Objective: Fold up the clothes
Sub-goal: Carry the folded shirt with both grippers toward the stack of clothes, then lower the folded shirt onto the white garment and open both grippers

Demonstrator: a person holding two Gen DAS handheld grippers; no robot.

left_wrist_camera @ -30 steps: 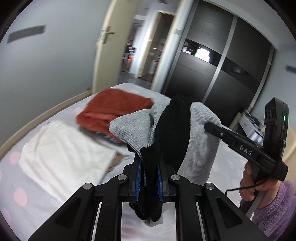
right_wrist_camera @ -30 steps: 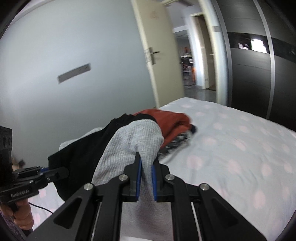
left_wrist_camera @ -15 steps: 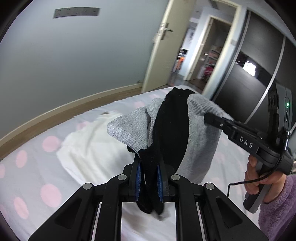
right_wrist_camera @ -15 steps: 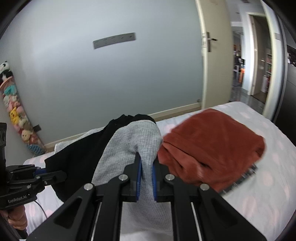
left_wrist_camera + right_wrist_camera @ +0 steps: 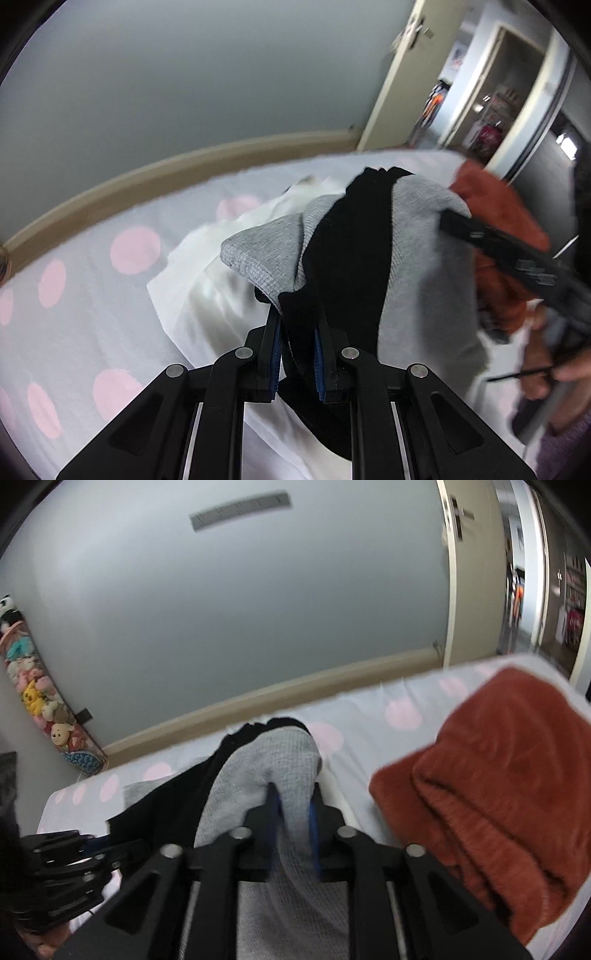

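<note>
Grey-and-black knit garment (image 5: 413, 258) hangs above the bed (image 5: 74, 314), held between both tools. Left hand-held gripper (image 5: 297, 343) is clamped on its black band; right hand-held gripper (image 5: 293, 812) is clamped on its grey knit. Lettering on the right tool's arm, seen from the left view, is too blurred to read. Left view alone shows a folded white garment (image 5: 207, 269) on the polka-dot sheet beneath the hanging piece. Right view alone shows a strip of plush toys (image 5: 40, 701) on the wall and a grey vent plate (image 5: 240, 511). Rust-red fleece garment (image 5: 509, 786) lies folded on the bed just right of the grip. A hand (image 5: 569, 365) holds the right tool.
</note>
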